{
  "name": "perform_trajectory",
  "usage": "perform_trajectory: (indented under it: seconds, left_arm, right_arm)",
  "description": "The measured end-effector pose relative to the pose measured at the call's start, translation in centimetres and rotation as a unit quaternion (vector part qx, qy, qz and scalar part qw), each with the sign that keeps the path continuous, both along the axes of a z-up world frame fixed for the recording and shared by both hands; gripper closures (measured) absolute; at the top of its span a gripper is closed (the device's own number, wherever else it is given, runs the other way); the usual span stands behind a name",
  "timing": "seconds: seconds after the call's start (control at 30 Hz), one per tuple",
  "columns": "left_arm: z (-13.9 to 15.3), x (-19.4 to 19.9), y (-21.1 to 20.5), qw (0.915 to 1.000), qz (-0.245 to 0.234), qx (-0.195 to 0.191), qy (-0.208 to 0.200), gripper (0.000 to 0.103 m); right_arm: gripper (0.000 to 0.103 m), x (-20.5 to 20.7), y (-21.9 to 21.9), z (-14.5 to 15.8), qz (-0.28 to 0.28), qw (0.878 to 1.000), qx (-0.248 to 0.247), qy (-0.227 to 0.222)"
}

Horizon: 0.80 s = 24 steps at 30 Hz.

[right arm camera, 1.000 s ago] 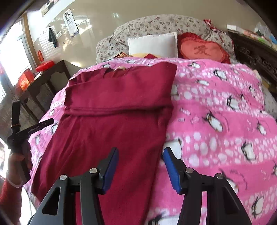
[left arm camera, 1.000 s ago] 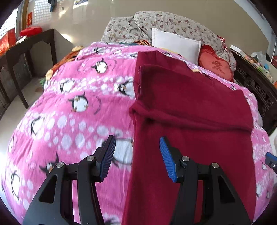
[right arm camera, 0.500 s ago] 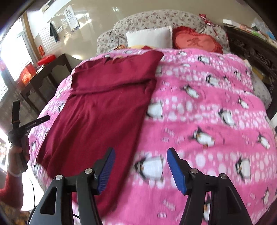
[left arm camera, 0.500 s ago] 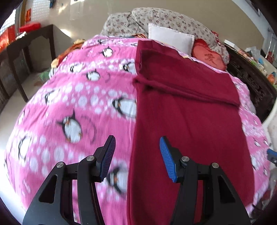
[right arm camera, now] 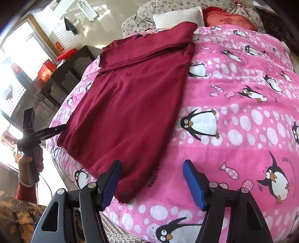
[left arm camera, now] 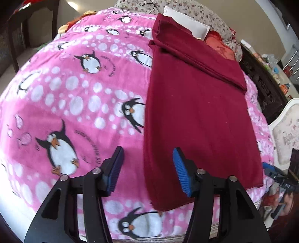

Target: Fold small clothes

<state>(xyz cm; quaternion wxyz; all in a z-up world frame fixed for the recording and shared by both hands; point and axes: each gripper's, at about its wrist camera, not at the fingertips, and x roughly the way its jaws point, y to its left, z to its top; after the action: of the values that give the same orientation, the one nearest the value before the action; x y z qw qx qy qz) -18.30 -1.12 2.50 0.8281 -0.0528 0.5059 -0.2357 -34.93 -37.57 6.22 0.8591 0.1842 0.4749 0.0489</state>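
A dark red garment (left arm camera: 196,104) lies flat and lengthwise on a pink penguin blanket (left arm camera: 74,97), its far part folded over into a thicker band. It also shows in the right wrist view (right arm camera: 130,97). My left gripper (left arm camera: 148,166) is open and empty, hovering over the garment's near left hem corner. My right gripper (right arm camera: 152,179) is open and empty, over the garment's near right hem corner (right arm camera: 123,200). The left gripper also shows in the right wrist view (right arm camera: 33,134), at the left, off the bed's edge.
Pillows (right arm camera: 177,17) and a red cushion (right arm camera: 229,17) lie at the bed's head. A dark wooden table (right arm camera: 71,63) stands left of the bed. Dark carved furniture (left arm camera: 261,78) and a white chair (left arm camera: 286,130) stand right of it. The bed's near edge (right arm camera: 119,231) is just below the grippers.
Both grippers have drawn back from mid-garment towards the foot of the bed and now sit over the garment's near hem corners. Both stayed open.
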Motion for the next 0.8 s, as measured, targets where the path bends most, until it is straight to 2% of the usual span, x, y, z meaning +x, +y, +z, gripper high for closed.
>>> perform_trajectory:
  seconds: [0.13,0.17,0.2,0.3,0.33,0.4,0.57,0.6,0.63,0.67,0.7,0.73,0.77,0.8]
  left_arm:
    - [-0.2,-0.5,-1.1,0.9999,-0.013,0.003,0.003,0.039]
    - [-0.3,-0.5,-1.3,0.9998,-0.020,0.003,0.003,0.035]
    - [-0.4,-0.3,-1.4,0.9996,-0.027,-0.001,0.004,0.027]
    - [-0.5,0.0,-1.6,0.9996,-0.024,-0.010,0.010,0.023]
    - [-0.5,0.2,-1.6,0.9995,-0.024,-0.013,0.014,0.018]
    - [-0.5,0.3,-1.7,0.9994,-0.026,-0.017,0.017,0.016]
    - [-0.7,-0.4,-2.6,0.9984,-0.053,0.020,-0.005,0.016]
    - [-0.7,-0.7,-2.8,0.9980,-0.057,0.024,-0.012,0.019]
    - [-0.7,-0.9,-2.8,0.9978,-0.060,0.022,-0.015,0.033]
    - [-0.7,-1.1,-2.9,0.9975,-0.064,0.023,-0.018,0.043]
    - [-0.7,-1.1,-3.0,0.9973,-0.067,0.024,-0.018,0.065]
    - [-0.6,-1.1,-2.9,0.9971,-0.069,0.025,-0.019,0.079]
    - [-0.5,-1.1,-2.8,0.9970,-0.071,0.024,-0.019,0.085]
    - [-0.5,-0.8,-2.6,0.9968,-0.077,0.016,-0.012,0.093]
  right_arm:
    - [0.037,0.3,1.3,-0.4,0.035,0.999,0.031,0.008]
    - [0.037,0.3,1.6,-0.6,0.044,0.998,0.037,0.009]
    - [0.037,0.4,2.0,-0.8,0.047,0.998,0.046,0.009]
    - [0.037,0.6,2.1,-1.5,0.044,0.997,0.069,-0.001]
    - [0.037,0.6,1.9,-1.6,0.040,0.996,0.081,-0.005]
    - [0.037,0.5,1.3,-1.9,0.030,0.993,0.111,-0.013]
    - [0.036,-0.1,0.9,-2.2,0.022,0.989,0.141,-0.043]
    - [0.036,-0.2,1.1,-2.3,0.022,0.988,0.142,-0.050]
    - [0.039,-0.2,1.3,-2.4,0.024,0.989,0.137,-0.054]
    - [0.045,-0.1,1.8,-2.2,0.035,0.991,0.119,-0.051]
    - [0.064,0.1,2.0,-2.0,0.047,0.991,0.118,-0.048]
    - [0.081,0.4,1.9,-1.9,0.059,0.987,0.142,-0.050]
    - [0.083,0.6,1.5,-1.9,0.065,0.977,0.193,-0.060]
    - [0.087,0.9,1.5,-1.8,0.069,0.974,0.207,-0.065]
